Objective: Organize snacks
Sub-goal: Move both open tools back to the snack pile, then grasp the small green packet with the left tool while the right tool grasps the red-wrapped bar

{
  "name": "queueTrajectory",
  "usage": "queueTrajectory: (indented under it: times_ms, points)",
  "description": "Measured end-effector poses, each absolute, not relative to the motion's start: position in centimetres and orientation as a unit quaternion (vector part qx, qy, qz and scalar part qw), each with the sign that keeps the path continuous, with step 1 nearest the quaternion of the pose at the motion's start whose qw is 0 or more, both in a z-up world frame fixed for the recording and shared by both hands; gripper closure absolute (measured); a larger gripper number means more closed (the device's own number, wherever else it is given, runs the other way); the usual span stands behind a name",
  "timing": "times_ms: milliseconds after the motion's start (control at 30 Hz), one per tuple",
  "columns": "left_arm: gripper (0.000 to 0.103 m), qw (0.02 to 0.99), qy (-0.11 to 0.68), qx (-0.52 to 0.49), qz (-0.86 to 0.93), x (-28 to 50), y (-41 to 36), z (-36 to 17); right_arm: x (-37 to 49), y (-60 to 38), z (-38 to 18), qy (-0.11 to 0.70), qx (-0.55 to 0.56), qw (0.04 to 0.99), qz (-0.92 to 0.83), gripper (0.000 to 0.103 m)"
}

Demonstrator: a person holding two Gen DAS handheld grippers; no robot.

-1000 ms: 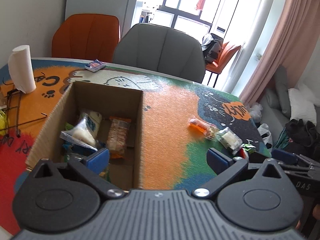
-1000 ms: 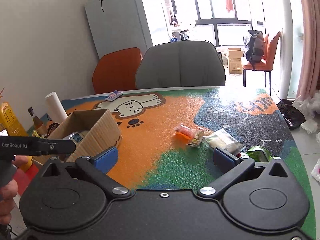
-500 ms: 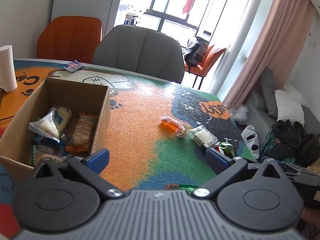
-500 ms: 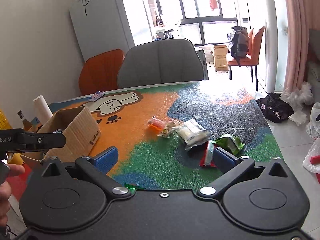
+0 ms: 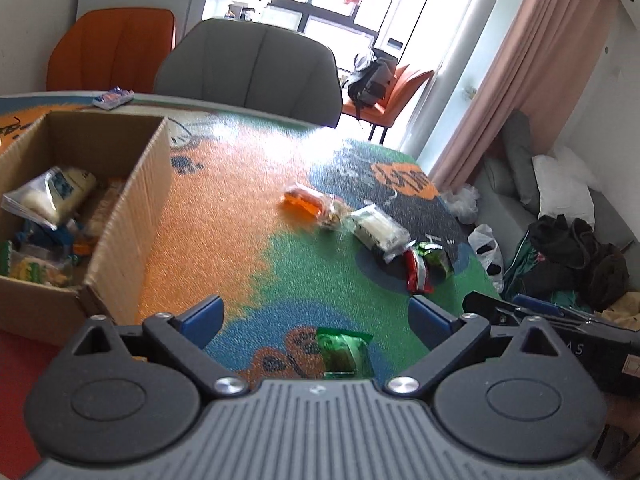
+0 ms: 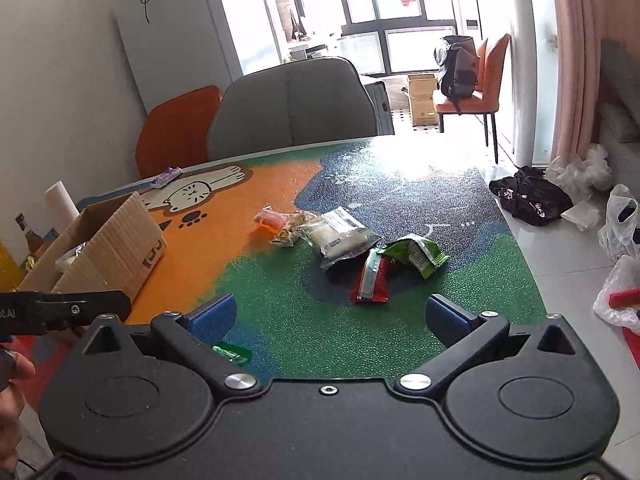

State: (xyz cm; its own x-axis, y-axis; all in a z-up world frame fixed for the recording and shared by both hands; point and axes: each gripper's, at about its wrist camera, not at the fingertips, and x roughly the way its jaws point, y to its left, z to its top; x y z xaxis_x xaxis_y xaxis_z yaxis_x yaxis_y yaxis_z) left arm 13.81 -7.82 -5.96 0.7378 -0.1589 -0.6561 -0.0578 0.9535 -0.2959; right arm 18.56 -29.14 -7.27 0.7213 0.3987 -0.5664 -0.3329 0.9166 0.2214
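A bright living room with tall windows, a pink curtain (image 6: 576,40) and a grey padded chair (image 6: 294,108) beside an orange chair (image 6: 176,128) surrounds a table (image 6: 400,184) covered by a cartoon cat mat in orange, green and blue.

At the mat's left side stands an open brown corrugated cardboard box (image 5: 132,208), already holding several packets, among them a clear pouch of pale white pieces (image 5: 52,196) resting on top.

Loose snacks lie in a cluster near the middle of the table: a small orange transparent packet (image 6: 270,220), touching a crumpled clear wrapper (image 6: 292,230), then a larger silver-edged clear pack of white pieces (image 6: 340,238). Just beside that are a red and white sachet (image 6: 370,278) and a crinkled green foil bag (image 6: 416,254), the two touching.

Apart from the cluster, at the near edge of the table, lies a flat green shiny packet (image 5: 344,350).

The left claw (image 5: 316,314) is released, its blue-padded fingers spread wide above the green shiny packet and gripping nothing. The right claw (image 6: 328,316) is likewise spread wide and empty, hovering over the green part of the mat, with the red and white sachet just ahead between its fingers.
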Motion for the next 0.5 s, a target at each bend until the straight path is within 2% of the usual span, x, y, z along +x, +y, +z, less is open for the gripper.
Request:
queueTrajectory:
  times_ms: [100, 200, 300, 367, 500]
  points:
    - [0.012, 0.914, 0.374, -0.155, -0.033, 14.3, -8.4, -7.2, 18.7, -29.4, -8.0, 0.321, 0.049, 0.926, 0.195, 0.003]
    - [0.017, 0.907, 0.391, -0.155, -0.036, 14.7, -9.1, -8.5, 19.1, -29.6, -8.6, 0.330, 0.050, 0.923, 0.194, 0.011]
    - [0.028, 0.896, 0.411, -0.164, -0.043, 15.3, -9.8, -9.8, 19.4, -29.9, -9.1, 0.335, 0.053, 0.920, 0.195, 0.016]
    - [0.038, 0.892, 0.421, -0.161, -0.044, 15.7, -10.3, -10.5, 19.5, -30.1, -9.3, 0.336, 0.055, 0.920, 0.193, 0.018]
    - [0.043, 0.888, 0.433, -0.151, -0.041, 16.3, -11.1, -11.6, 19.6, -30.4, -9.6, 0.340, 0.058, 0.918, 0.196, 0.018]
